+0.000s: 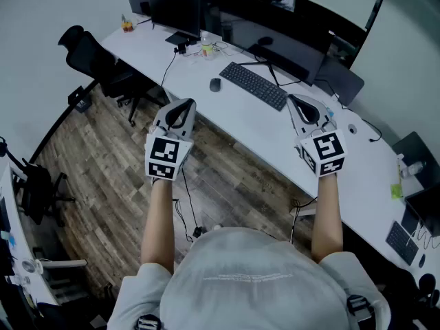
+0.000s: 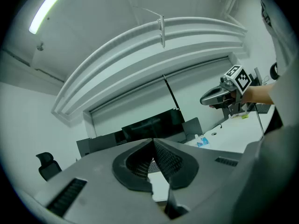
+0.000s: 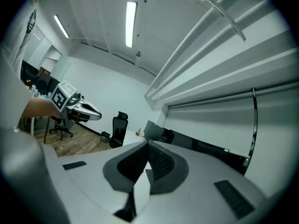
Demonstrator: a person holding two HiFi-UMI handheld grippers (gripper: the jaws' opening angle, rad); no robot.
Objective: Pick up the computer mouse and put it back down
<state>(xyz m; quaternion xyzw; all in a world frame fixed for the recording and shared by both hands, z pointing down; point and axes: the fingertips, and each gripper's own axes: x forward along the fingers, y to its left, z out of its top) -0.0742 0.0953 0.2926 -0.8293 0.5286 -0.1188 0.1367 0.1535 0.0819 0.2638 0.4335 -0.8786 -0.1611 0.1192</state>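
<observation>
The dark computer mouse [image 1: 215, 84] lies on the white desk [image 1: 234, 126], just left of the black keyboard [image 1: 253, 85]. Both grippers are held level in the air in front of the desk, well short of the mouse. My left gripper [image 1: 181, 106] hangs over the wooden floor, below and left of the mouse, jaws shut with nothing between them [image 2: 153, 142]. My right gripper [image 1: 298, 102] hovers over the desk's front edge to the right of the keyboard, its jaws also shut and empty [image 3: 148, 143]. Neither gripper view shows the mouse.
Dark monitors [image 1: 275, 43] line the back of the curved desk, with cables and small items near a bottle [image 1: 205, 47]. A black office chair [image 1: 93, 57] stands on the wood floor [image 1: 103, 177] at the left. A second keyboard [image 1: 402, 241] sits far right.
</observation>
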